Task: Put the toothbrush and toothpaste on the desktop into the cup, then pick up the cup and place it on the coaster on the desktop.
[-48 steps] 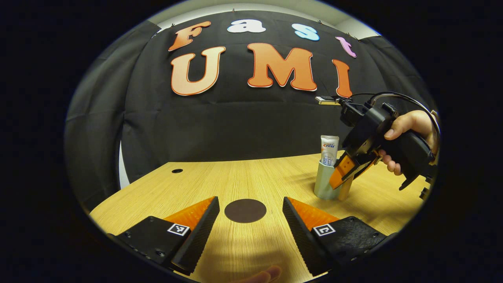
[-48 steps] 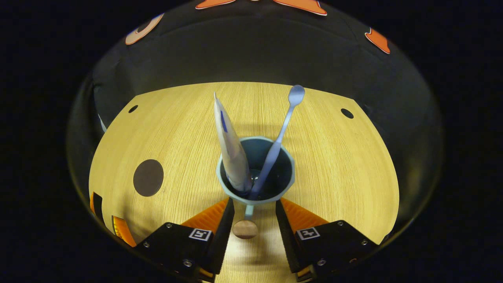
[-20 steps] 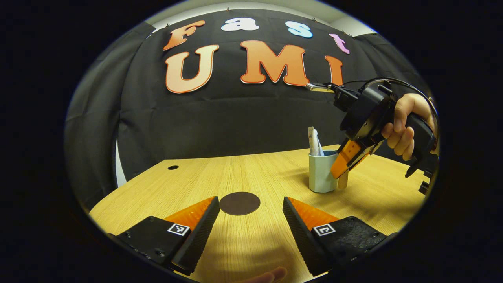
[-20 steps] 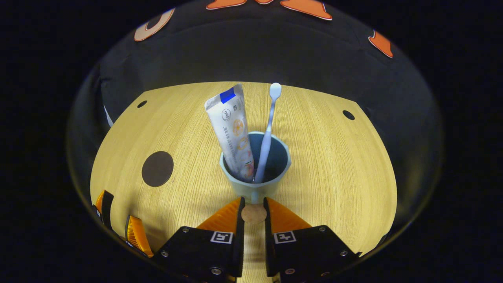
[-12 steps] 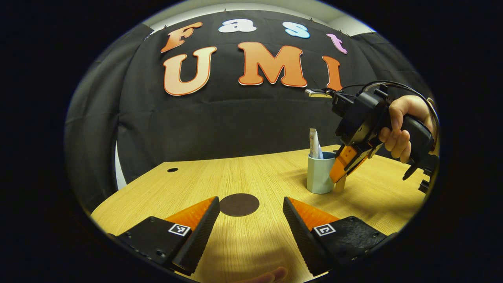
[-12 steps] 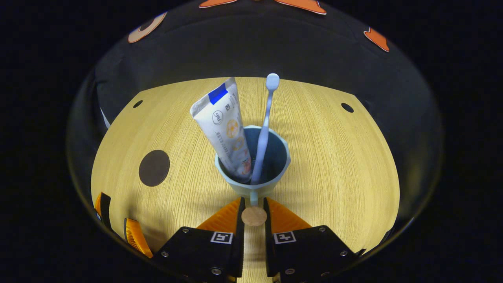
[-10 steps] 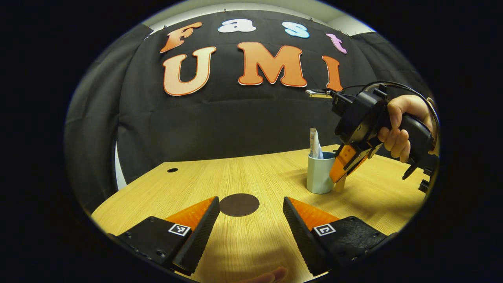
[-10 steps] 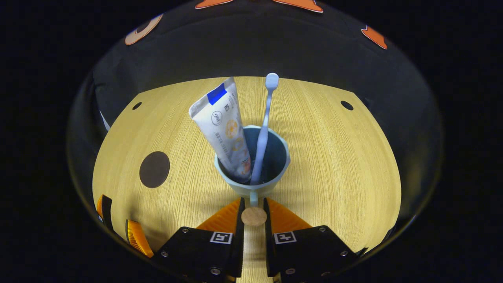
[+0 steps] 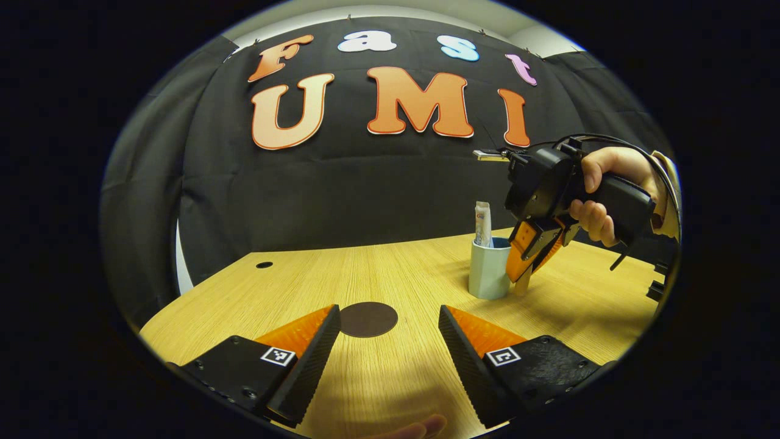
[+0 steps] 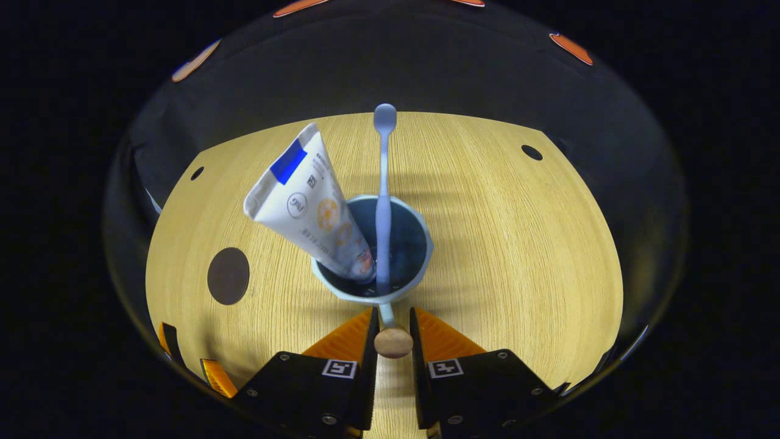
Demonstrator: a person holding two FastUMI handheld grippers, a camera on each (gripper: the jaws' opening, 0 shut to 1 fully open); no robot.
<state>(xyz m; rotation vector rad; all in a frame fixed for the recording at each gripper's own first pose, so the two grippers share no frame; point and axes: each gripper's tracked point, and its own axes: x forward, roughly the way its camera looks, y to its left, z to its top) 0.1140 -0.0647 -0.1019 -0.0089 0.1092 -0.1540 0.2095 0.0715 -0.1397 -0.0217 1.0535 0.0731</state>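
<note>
A pale blue-grey cup (image 10: pixel 373 291) holds a white toothpaste tube (image 10: pixel 308 204) leaning left and a light blue toothbrush (image 10: pixel 384 177) standing up. My right gripper (image 10: pixel 393 332) is shut on the cup's wooden handle (image 10: pixel 393 342). In the left gripper view the cup (image 9: pixel 486 268) is at the right, with the right gripper (image 9: pixel 525 256) tilted down behind it in a person's hand (image 9: pixel 600 189). A dark round coaster (image 9: pixel 368 319) lies on the wooden desk between the fingers of my open left gripper (image 9: pixel 387 341). The coaster (image 10: pixel 228 275) sits left of the cup.
The wooden desk (image 9: pixel 402 274) has cable holes at the far left (image 9: pixel 264 264) and, in the right gripper view, the far right (image 10: pixel 531 152). Black cloth walls the booth behind. My left gripper's fingers (image 10: pixel 210 375) show at the lower left of the right gripper view.
The right gripper shut on the cup's handle, then carried the cup leftward, closer to the coaster. The toothpaste tube leans further left. My left gripper has stayed open and nearly still.
</note>
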